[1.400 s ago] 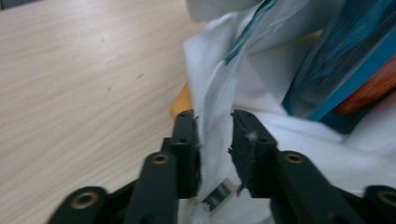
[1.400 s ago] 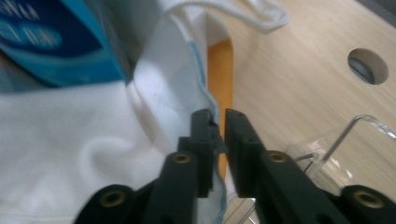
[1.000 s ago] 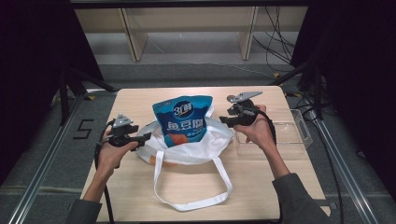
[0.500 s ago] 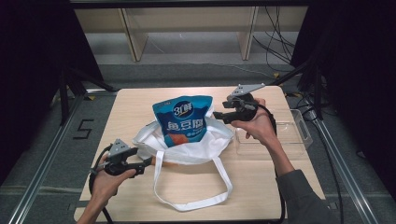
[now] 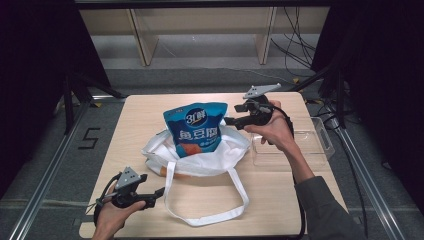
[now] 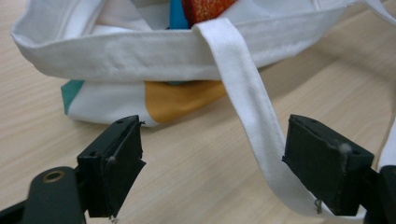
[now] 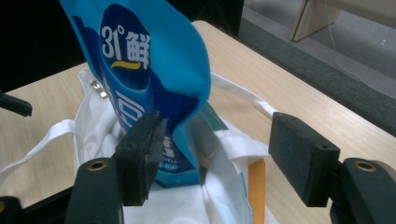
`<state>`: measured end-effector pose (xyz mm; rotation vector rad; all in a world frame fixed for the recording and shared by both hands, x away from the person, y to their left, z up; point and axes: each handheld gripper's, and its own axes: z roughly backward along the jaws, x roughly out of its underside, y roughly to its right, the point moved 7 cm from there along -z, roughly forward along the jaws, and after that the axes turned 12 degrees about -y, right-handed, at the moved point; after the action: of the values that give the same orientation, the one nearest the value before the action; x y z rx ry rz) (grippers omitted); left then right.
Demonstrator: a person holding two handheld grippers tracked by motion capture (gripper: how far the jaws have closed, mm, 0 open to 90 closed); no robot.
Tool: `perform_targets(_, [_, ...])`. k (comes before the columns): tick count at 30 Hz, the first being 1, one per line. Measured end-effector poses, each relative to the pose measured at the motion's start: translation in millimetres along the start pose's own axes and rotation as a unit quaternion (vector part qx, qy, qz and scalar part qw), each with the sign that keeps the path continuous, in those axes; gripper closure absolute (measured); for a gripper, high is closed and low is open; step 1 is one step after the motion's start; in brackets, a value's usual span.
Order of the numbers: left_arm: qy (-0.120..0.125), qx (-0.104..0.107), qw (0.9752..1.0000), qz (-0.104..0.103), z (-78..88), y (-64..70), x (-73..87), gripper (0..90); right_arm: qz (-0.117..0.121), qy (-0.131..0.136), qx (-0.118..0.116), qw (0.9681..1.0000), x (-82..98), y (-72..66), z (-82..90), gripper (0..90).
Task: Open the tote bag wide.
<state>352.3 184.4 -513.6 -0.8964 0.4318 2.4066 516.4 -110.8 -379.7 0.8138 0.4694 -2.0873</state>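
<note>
Dark room behind, grey floor with cables, two wooden legs at the upper middle of the high view. Light wooden desk in the centre. On the desk, a white cloth bag lying in the middle of the frame, mouth open, its long white strap looping toward the lower edge. Standing upright in the bag, a blue food pouch with white characters, top half rising above the cloth. Right of the bag, a clear plastic tray on the desk.

Left gripper at the lower left of the high view, low over the desk, well apart from the bag body. Jaws released, just opened wider; in the left gripper view the strap runs down between them close to the jaw at the right of that frame, no pad pressing on it.

Right gripper at the upper right of the pouch, raised above the desk. Jaws released too, just opened further; in the right gripper view the pouch stands beside the jaw at the left of that frame, whether touching it cannot tell, not clamped.
</note>
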Motion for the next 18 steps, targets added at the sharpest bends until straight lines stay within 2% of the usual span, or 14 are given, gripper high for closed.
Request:
perform_targets(2, [0.0,-0.001,1.0,-0.004,1.1,2.0,3.2,18.8,0.0,0.005,-0.004,1.0,-2.5,-1.2,-0.3,34.1])
perform_targets(4, [-0.001,0.0,1.0,0.004,1.3,4.7,7.7,18.8,0.006,0.011,-0.001,0.9999,-5.9,-2.1,-1.5,32.9])
perform_targets(5, [-0.003,0.0,1.0,-0.004,1.2,5.0,9.9,18.8,0.005,0.01,-0.003,0.9999,-6.9,-3.1,-1.5,32.5])
perform_targets(6, [-0.007,0.003,1.0,0.002,0.0,7.1,13.3,18.8,0.009,0.006,-0.005,0.9999,-8.1,-3.8,0.1,32.3])
perform_targets(7, [-0.013,0.002,0.9999,-0.009,-0.9,7.4,16.7,18.8,0.01,0.011,-0.01,0.9998,-12.6,-5.7,0.7,31.7])
perform_targets(10, [-0.017,-0.004,0.9998,-0.011,-2.0,7.8,19.6,18.8,0.014,0.007,-0.015,0.9998,-16.2,-8.7,1.9,31.1])
perform_targets(11, [-0.028,-0.01,0.9993,-0.025,-1.3,6.4,22.2,18.8,0.023,0.016,-0.018,0.9995,-19.7,-10.0,1.0,30.3])
perform_targets(12, [-0.017,-0.008,0.9998,-0.005,-3.8,9.8,21.9,18.8,0.026,0.016,-0.013,0.9994,-22.1,-10.6,1.0,30.1])
perform_targets(13, [-0.028,-0.014,0.9994,-0.017,-3.2,9.5,24.6,18.8,0.028,0.01,-0.02,0.9994,-26.7,-14.2,0.9,29.9])
perform_targets(14, [-0.022,-0.014,0.9995,-0.019,-3.9,10.5,24.5,18.8,0.028,0.01,-0.02,0.9994,-26.7,-14.2,0.9,29.9])
perform_targets(15, [-0.036,-0.017,0.9987,-0.033,-2.6,9.6,27.5,18.7,0.035,0.012,-0.017,0.9992,-28.9,-13.0,0.9,29.9])
perform_targets(17, [-0.033,-0.016,0.9989,-0.03,-4.7,12.0,29.6,18.5,0.031,0.011,-0.024,0.9992,-32.5,-14.3,-1.3,30.1])
perform_targets(18, [-0.023,-0.01,0.9994,-0.024,-7.1,14.1,29.5,18.5,0.033,0.01,-0.026,0.999,-33.9,-14.8,-2.8,30.3])
